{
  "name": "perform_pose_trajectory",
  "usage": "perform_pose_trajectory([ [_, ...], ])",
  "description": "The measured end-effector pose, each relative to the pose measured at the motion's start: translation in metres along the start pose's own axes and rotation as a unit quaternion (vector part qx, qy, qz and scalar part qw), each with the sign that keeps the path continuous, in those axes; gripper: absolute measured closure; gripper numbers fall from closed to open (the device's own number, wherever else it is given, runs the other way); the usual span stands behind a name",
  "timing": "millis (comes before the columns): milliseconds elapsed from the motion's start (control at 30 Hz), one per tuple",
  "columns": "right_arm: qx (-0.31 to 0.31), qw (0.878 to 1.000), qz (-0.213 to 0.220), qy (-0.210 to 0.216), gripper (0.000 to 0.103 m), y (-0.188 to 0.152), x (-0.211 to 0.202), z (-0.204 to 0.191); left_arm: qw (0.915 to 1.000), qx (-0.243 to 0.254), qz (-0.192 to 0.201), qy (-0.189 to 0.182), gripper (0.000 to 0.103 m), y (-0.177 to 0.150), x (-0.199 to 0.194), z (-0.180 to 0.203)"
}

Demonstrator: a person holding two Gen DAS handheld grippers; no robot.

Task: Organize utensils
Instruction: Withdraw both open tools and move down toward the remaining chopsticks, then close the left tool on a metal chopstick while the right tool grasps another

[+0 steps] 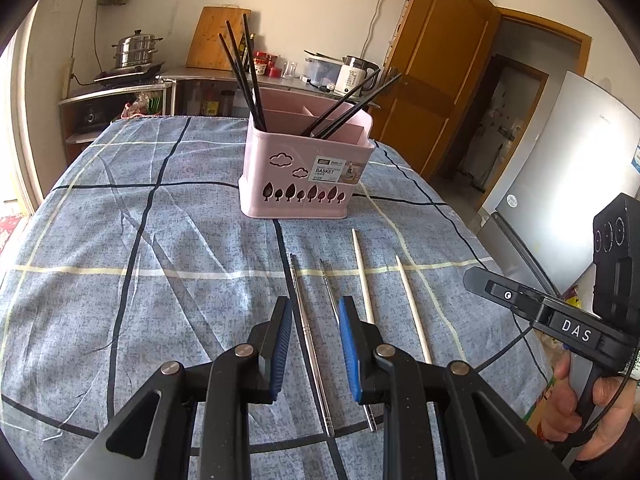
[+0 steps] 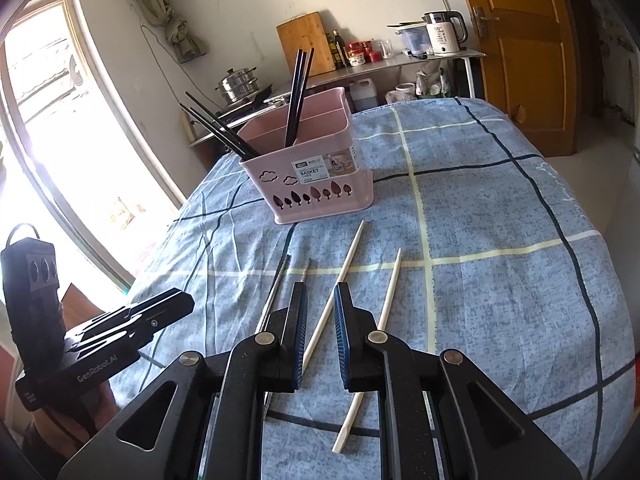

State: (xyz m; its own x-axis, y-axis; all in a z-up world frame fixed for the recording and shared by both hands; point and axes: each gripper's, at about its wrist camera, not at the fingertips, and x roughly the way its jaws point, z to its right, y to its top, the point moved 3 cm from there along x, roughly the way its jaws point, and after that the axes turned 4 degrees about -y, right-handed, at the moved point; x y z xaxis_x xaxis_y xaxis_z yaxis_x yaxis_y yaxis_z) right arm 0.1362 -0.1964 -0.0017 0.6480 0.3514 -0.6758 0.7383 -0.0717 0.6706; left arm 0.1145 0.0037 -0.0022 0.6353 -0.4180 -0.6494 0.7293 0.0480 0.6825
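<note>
Left wrist: pink basket (image 1: 304,176) label "BASKET".

Kettle (image 2: 445,33), steamer pot (image 1: 135,50) (apparently steel)

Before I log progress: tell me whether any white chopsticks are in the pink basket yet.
No: the pink basket holds only black chopsticks; both white chopsticks lie on the tablecloth.

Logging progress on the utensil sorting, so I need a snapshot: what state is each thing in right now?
Left gripper: open, holding nothing.
Right gripper: open, holding nothing.
Pink basket: upright on the tablecloth.
Black chopsticks: standing in the basket, leaning.
Metal chopsticks: lying loose on the tablecloth.
Pale wooden chopsticks: lying loose on the tablecloth.
Brown door: open.
</note>
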Motion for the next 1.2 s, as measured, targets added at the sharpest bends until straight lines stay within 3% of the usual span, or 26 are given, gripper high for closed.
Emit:
perform_pose_trajectory([
  [500,0.000,0.999,-0.039,-0.003,0.089,0.000,0.038,0.000,0.9974,-0.005,-0.072,-0.002,0.079,0.014,0.088,-0.021],
  [800,0.003,0.999,-0.054,-0.005,0.089,0.001,0.052,0.004,0.9953,0.008,-0.095,0.018,0.079,0.019,0.123,-0.023],
  [867,0.003,0.998,-0.056,-0.005,0.089,0.001,0.054,0.004,0.9949,0.017,-0.096,0.026,0.081,0.019,0.127,-0.021],
  [967,0.002,0.998,-0.059,-0.004,0.089,0.002,0.057,0.003,0.9935,0.034,-0.099,0.046,0.097,0.019,0.128,-0.021],
  [1200,-0.009,0.998,-0.070,0.001,0.089,0.004,0.070,-0.007,0.9931,0.024,-0.106,0.044,0.099,0.018,0.117,-0.035],
])
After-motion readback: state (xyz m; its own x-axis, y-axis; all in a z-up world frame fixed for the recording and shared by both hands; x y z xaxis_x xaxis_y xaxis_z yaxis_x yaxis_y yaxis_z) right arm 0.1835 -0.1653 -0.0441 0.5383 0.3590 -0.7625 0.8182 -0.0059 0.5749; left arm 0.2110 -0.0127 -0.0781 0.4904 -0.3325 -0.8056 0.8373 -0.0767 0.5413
